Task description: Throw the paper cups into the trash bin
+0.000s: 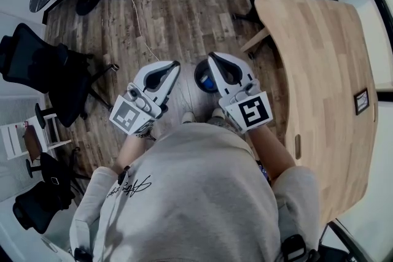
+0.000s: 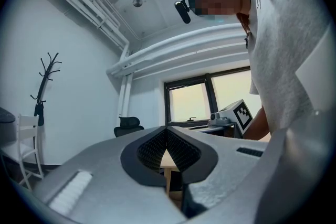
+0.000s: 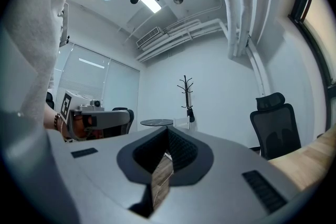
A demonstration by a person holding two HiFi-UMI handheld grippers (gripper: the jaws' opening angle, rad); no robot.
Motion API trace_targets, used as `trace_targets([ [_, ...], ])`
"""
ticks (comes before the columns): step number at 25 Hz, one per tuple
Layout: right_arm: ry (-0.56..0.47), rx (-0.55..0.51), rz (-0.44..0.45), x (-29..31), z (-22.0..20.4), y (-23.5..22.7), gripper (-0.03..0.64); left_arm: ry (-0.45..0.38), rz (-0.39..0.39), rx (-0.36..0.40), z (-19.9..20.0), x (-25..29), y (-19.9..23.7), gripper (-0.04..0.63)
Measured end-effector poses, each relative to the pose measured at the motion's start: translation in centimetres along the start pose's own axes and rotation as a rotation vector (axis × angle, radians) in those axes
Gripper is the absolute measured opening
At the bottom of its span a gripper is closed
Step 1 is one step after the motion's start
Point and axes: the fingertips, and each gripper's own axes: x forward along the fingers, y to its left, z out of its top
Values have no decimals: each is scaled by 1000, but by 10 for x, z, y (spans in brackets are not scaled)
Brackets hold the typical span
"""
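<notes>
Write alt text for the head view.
A person in a grey sweatshirt holds the left tool and right tool side by side, both shut and empty, above a trash bin on the wood floor. A wooden table stands right, office chairs left.

The left tool [image 1: 174, 65] and the right tool [image 1: 212, 58] sit side by side, roughly level, tips angled toward each other, jaws closed on nothing.
</notes>
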Motion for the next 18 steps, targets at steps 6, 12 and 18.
trace_targets([
  [6,-4,-3,-7,-3,0,1,9,-1,1,-7,-2,0,-4,5],
  [12,0,-2,-10,-1,-1,0,9,0,5,-9,-3,0,-2,5],
  [18,4,2,-8,-1,-4,0,9,4,10,-11,-6,-1,-1,5],
])
